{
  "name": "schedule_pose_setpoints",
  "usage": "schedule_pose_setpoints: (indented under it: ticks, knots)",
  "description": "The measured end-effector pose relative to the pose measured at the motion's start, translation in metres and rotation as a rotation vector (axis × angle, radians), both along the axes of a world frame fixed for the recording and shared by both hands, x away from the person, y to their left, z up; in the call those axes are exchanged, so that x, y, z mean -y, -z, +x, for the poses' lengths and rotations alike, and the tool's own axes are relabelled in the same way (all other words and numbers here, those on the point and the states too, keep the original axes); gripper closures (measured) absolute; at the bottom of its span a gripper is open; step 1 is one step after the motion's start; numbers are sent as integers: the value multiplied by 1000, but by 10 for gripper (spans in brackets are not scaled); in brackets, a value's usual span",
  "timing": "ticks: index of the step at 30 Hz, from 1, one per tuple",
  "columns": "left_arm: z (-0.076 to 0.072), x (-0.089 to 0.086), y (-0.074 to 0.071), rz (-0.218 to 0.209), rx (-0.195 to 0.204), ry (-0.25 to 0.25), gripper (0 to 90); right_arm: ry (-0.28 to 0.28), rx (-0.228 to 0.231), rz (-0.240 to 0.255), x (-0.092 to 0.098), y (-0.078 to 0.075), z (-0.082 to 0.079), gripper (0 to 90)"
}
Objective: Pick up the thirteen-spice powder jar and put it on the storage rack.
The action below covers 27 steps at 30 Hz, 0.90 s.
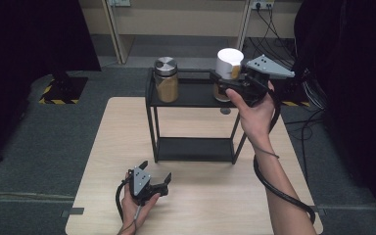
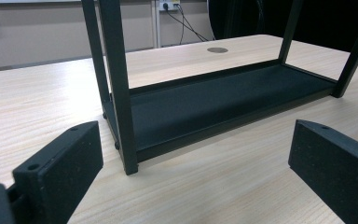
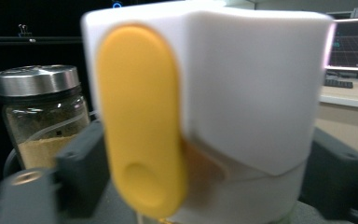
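Observation:
A black two-tier shelf [image 1: 196, 95] stands at the far end of the wooden table [image 1: 215, 200]. On its top tier, a glass jar [image 1: 166, 81] with a metal lid and brown powder sits at the left, and a white-lidded jar [image 1: 229, 61] with a yellow tab [image 3: 140, 121] sits at the right. My right gripper [image 1: 227, 81] reaches in from the right at that lid. In the right gripper view the white-lidded jar [image 3: 242, 93] sits blurred between the parted jaws, with the glass jar [image 3: 42, 121] behind. My left gripper [image 1: 155, 172] rests open on the table and faces the shelf's lower tier [image 2: 223, 98].
A round grommet [image 1: 225, 111] is set in the table behind the shelf. Cables [image 1: 274, 29] hang from wall sockets at the back right. A yellow-and-black striped base [image 1: 58, 93] stands on the floor to the left. Dark curtains close both sides.

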State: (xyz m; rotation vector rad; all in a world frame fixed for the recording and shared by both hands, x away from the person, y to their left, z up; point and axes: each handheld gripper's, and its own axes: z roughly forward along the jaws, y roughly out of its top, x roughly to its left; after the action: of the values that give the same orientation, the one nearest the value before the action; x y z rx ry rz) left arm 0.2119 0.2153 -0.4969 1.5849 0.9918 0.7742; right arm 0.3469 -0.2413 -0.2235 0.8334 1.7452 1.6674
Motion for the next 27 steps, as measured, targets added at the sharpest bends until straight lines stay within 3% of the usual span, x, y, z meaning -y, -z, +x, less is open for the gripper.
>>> schedule_pose_setpoints:
  ticks: [3, 8, 19, 27]
  knots:
    - [0, 0, 0, 0, 0, 0, 21, 19, 20, 2, -3, 4, -4, 18]
    - [0, 0, 0, -1, 0, 0, 21, -5, 45, 22, 4, 8, -5, 17]
    - [0, 0, 0, 0, 1, -2, 21, -8, 113, 28, 17, 17, -33, 18]
    - [0, 0, 0, 0, -1, -4, 21, -15, 122, 14, 29, 31, -50, 18]
